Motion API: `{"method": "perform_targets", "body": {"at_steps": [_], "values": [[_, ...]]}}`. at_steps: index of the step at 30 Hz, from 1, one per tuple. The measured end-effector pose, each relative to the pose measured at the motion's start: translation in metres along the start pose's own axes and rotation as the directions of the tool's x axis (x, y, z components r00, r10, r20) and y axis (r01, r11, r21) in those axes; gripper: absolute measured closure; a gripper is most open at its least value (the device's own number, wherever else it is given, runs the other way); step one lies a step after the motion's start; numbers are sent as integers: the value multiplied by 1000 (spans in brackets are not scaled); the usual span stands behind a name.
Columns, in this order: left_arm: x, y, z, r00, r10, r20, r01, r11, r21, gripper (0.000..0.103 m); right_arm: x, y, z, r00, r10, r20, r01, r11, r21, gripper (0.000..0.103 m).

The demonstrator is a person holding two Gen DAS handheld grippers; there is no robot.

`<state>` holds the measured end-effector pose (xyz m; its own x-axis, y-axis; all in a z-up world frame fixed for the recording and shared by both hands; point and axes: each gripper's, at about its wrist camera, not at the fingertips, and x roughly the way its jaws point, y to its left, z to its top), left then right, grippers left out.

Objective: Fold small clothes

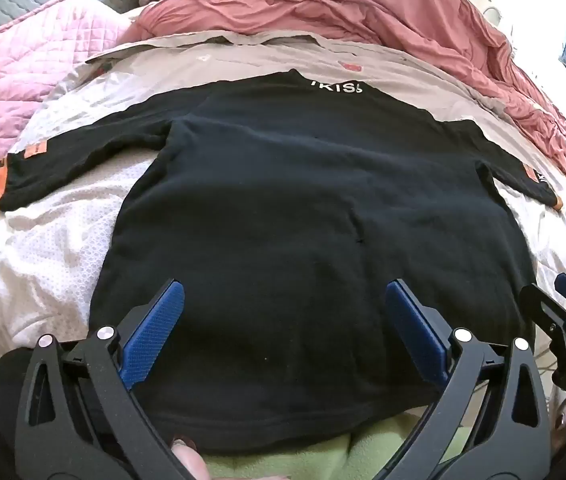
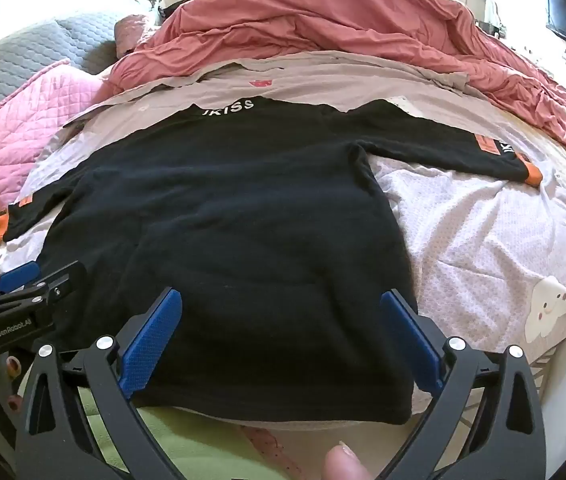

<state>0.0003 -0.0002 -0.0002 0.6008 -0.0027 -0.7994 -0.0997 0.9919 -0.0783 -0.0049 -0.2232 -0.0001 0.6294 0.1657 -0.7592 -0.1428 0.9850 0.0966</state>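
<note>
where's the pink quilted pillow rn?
The pink quilted pillow lies at the far left in both wrist views, beyond the left sleeve of the black long-sleeved top and beside the rumpled dusty-red duvet.

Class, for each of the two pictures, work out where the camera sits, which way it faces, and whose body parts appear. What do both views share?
Left wrist: rides the left gripper, looking down over the black top on the bed; open jaws, a fingertip, and the right gripper at right.
Right wrist: rides the right gripper, facing the same top; open jaws, a fingertip, and the left gripper at left.
Shared: the top, pink quilt, red duvet.
</note>
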Motion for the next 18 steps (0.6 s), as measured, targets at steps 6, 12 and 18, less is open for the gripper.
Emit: {"method": "perform_targets", "body": {"at_steps": [6,12,18], "values": [[0,1,0,1000,-4,4,4,1000,-4,8,0,1,2,1000,-6,-10,6,1000,-3,4],[0,0,0,1000,-2,5,2,1000,-3,8,-1,3,-1,1000,-4,-5,4,1000,-7,4],[0,0,0,1000,-3,4,3,1000,-3,8,2,4,0,1000,-7,0,7,1000,-21,4]]}}
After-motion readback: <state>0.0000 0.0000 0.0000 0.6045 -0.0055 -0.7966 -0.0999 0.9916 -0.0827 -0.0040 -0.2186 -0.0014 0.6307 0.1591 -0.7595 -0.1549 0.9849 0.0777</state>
